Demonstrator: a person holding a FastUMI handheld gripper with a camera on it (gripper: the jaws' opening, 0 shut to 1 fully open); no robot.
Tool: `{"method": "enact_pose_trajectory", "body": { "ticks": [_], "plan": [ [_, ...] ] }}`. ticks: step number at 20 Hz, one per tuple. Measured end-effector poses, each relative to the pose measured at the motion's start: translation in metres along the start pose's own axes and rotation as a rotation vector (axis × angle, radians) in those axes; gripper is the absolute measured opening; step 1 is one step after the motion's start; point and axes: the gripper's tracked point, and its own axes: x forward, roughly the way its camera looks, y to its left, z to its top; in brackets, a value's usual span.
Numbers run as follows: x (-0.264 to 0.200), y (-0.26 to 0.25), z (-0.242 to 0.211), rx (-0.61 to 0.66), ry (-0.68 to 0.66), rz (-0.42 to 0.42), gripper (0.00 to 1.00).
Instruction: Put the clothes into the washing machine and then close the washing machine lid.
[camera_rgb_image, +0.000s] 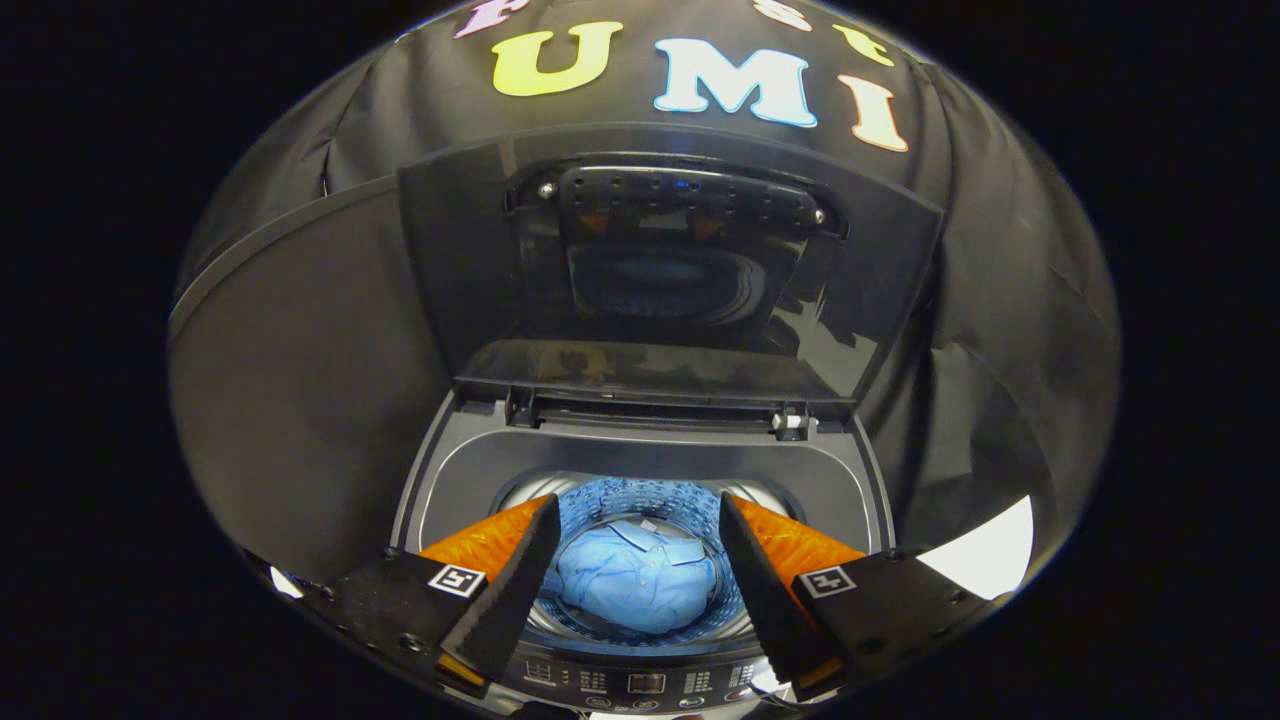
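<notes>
Hovering above the washing machine (640, 470), the claw (637, 540) is seen released, fingers spread wide w/ nothing between them. Blue shirt (630, 580) is seen lying at the bottom of the drum (640, 500), below and between the fingers, not touched by either. Step 1 (clothes in) is judged done as far as can be seen; no other garment is noted nearby. Lid (660, 260) is stood upright beyond the fingers, hinged at the rear. Remaining: lid to be reached, pulled fwd and lowered shut. Approx. halfway thru task.
</notes>
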Motion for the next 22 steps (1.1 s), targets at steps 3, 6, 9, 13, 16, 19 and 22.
{"method": "enact_pose_trajectory", "body": {
  "ticks": [3,6,9,13,16,19,22],
  "plan": [
    [-0.012,0.0,0.035,0.011,-0.11,0.0,0.98],
    [-0.032,0.001,0.072,0.006,-0.261,0.002,0.98],
    [-0.053,0.003,0.111,0.019,-0.393,0.017,0.98],
    [-0.068,0.001,0.156,0.006,-0.506,-0.007,0.97],
    [-0.063,-0.001,0.186,0.014,-0.554,-0.012,0.97],
    [-0.051,-0.007,0.211,0.039,-0.571,-0.025,0.97],
    [-0.033,-0.011,0.227,0.069,-0.571,-0.043,0.97]
  ]
}}
